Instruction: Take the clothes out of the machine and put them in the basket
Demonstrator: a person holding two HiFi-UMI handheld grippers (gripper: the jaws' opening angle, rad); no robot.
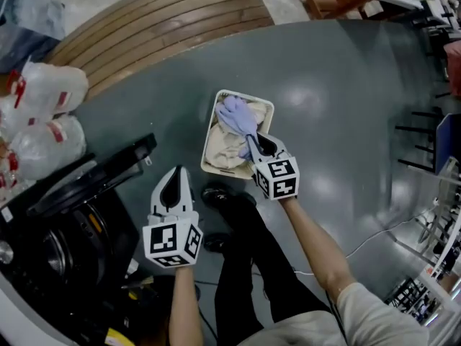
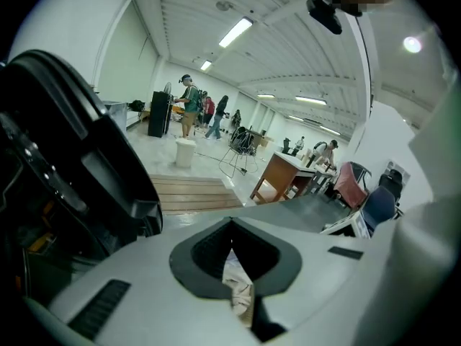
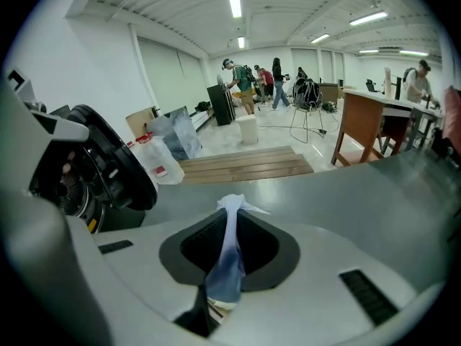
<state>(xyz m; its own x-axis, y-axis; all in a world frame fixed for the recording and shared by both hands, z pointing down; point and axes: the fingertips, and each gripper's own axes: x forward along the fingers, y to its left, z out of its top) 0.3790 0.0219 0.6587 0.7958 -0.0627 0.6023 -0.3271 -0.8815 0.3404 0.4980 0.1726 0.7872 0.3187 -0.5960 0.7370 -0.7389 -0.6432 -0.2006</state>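
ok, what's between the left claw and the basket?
Head view: only bare grey floor between the left claw and the basket; the person's black shoe sits just beside that gap.

I read the support surface as a dark grey, glossy floor. A cream laundry basket stands on it near the centre. The washing machine stands at the lower left, door open. A curved wooden platform borders the floor at the top. Filled plastic bags lie near the platform's left end. A white cable runs across the floor at the right.
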